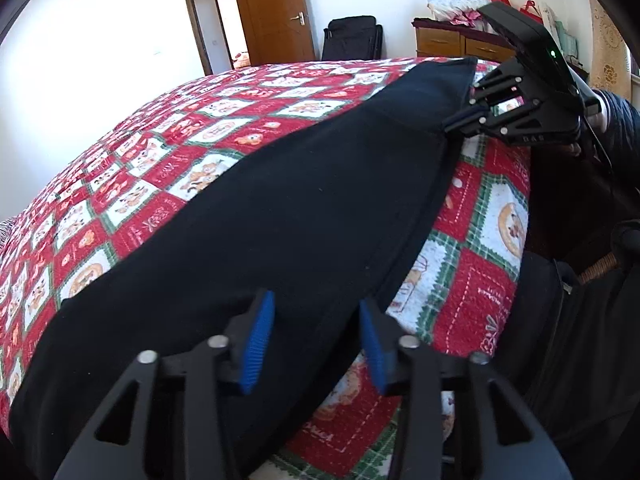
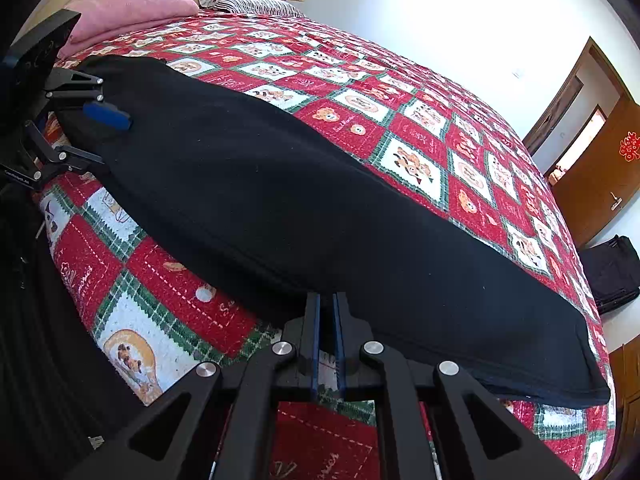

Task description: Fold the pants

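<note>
Lengthwise, the black pants [image 1: 280, 208] lie flat along the near edge of the bed [image 1: 168, 152], their long axis running from one gripper to the other. At one end the left gripper [image 1: 316, 344] straddles the near hem with its blue pads apart, not yet pinching cloth. At the other end the right gripper [image 2: 327, 336] looks clamped on the near edge of the pants, fingers almost together. Each hand is nearest its own end, so I judge the fold will go across.
</note>
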